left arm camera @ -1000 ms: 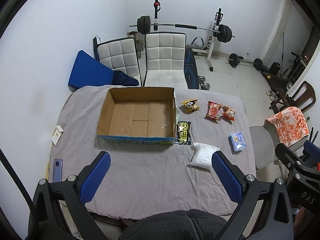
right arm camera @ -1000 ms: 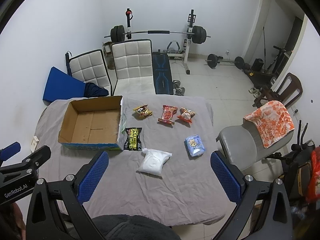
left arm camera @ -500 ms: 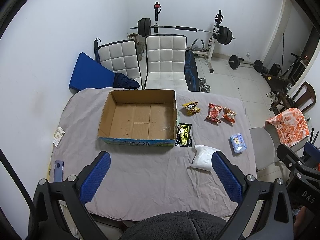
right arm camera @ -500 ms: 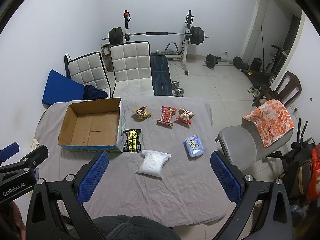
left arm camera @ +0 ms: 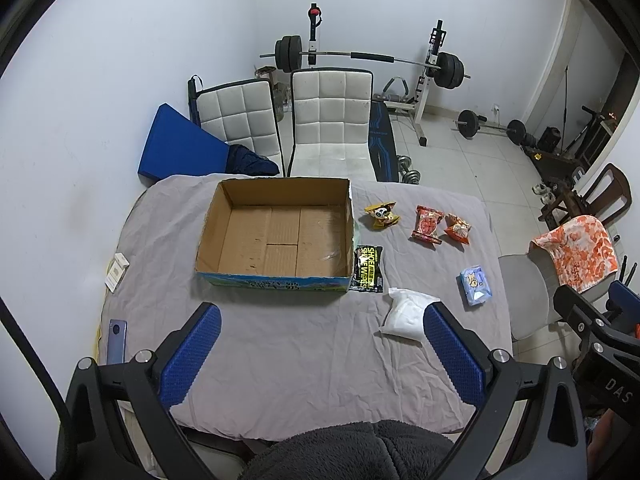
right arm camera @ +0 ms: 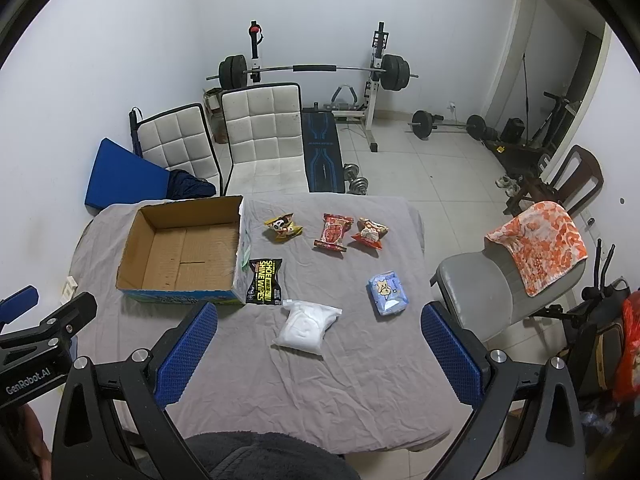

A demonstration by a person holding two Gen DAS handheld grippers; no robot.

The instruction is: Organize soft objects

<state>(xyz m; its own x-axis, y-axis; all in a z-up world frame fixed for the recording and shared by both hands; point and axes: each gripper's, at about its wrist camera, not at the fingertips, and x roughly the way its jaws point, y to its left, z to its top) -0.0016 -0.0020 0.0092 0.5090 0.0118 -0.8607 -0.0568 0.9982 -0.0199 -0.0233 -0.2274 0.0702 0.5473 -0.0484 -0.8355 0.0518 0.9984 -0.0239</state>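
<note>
Behind the worktop (left arm camera: 280, 360) stood two white chairs, a barbell rack and loose weights on a tiled floor; on its grey cloth lay everything the task concerned. Over the last second very little had changed — both wrist views had drifted slightly, so that the cardboard box (left arm camera: 276, 236) and the packets sat a touch lower in frame, but nothing on the cloth had moved; the box was empty, its base bare.

To the right of the box, and touching its wall, lay the black shoe-wipes pack (right arm camera: 265, 281); just below it sat the white pouch (right arm camera: 306, 326), and further right the blue tissue pack (right arm camera: 387, 295). Along the far side lay the yellow snack bag (right arm camera: 283, 227), the red snack bag (right arm camera: 333, 231) and the orange snack bag (right arm camera: 370, 233), the last two nearly touching.

The left tongs (left arm camera: 320, 356) hovered above the near edge of the cloth, spread wide and holding nothing; the right tongs (right arm camera: 318, 354) were likewise wide open and empty, framing the white pouch from above. A phone (left arm camera: 117, 340) and a small white carton (left arm camera: 117, 272) lay at the left edge, apart from the rest.

Judged from this, the sorting had not begun — all six soft items were outside the box; the white pouch, nearest the right tongs, looked the likeliest first pick, and its slack filling would probably sag in a pinch.
</note>
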